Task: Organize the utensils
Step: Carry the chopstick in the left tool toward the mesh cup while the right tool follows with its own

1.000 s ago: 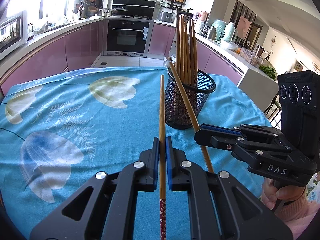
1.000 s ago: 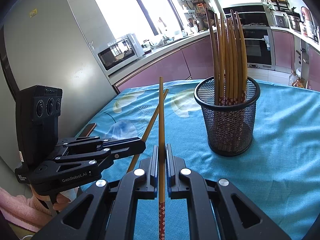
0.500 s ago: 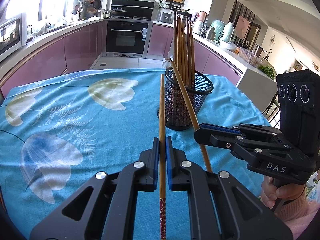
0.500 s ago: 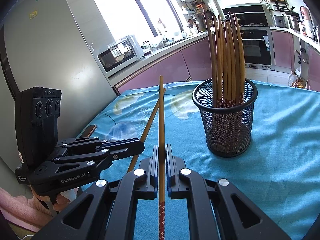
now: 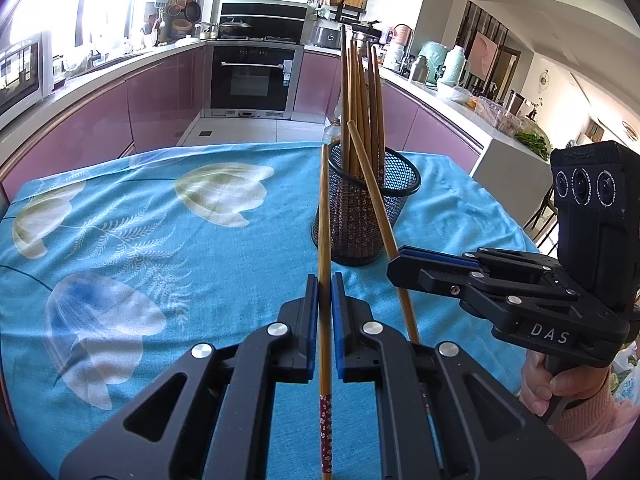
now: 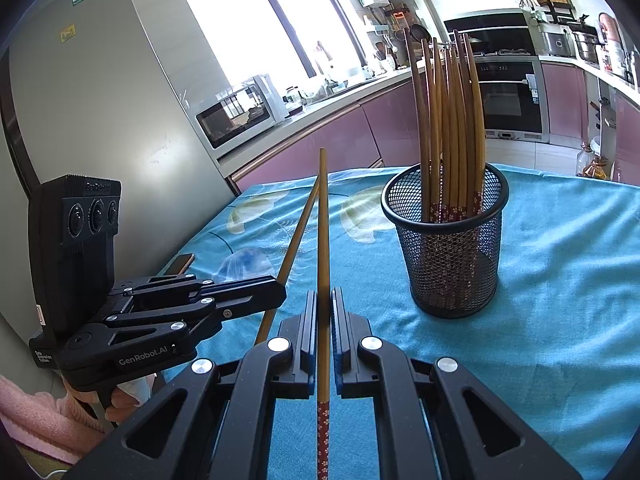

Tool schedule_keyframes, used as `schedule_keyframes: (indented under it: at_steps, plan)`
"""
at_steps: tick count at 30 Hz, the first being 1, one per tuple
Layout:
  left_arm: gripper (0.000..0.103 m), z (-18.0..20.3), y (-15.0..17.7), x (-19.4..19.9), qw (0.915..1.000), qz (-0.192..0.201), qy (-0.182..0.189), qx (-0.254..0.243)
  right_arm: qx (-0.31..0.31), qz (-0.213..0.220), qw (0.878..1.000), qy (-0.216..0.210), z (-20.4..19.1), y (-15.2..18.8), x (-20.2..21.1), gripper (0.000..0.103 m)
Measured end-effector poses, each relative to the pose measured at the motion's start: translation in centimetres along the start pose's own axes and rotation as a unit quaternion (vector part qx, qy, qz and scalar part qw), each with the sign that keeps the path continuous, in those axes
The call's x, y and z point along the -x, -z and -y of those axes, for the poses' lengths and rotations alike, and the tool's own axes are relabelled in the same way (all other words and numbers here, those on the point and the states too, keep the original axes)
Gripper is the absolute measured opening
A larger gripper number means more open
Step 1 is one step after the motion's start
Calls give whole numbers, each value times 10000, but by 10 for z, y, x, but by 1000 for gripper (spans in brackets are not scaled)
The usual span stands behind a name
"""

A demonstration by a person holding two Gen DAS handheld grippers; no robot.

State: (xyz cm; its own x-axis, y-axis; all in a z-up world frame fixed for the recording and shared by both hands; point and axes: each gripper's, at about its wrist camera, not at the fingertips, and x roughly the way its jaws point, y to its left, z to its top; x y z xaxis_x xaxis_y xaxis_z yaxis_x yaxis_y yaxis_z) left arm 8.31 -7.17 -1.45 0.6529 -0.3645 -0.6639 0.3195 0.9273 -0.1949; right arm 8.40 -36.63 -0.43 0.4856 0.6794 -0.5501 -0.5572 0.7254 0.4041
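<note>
Left tongs grip one chopstick; right tongs hold another chopstick beside the mesh holder.

A turquoise tablecloth printed with pale cream and blue flowers carries a black wire-mesh cup; inside it, tan wooden chopsticks show dark red flower-speckled ends.

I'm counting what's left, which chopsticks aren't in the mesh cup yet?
Two: one chopstick in the left tongs, another in the right tongs.
</note>
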Motion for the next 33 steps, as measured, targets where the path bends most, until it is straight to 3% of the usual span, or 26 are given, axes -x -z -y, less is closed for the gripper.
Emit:
schedule_keyframes:
  at_steps: [33]
  plan:
    - [7, 6, -1, 1, 10000, 27, 20, -35, -87, 109, 9999, -1, 1, 0, 2, 6]
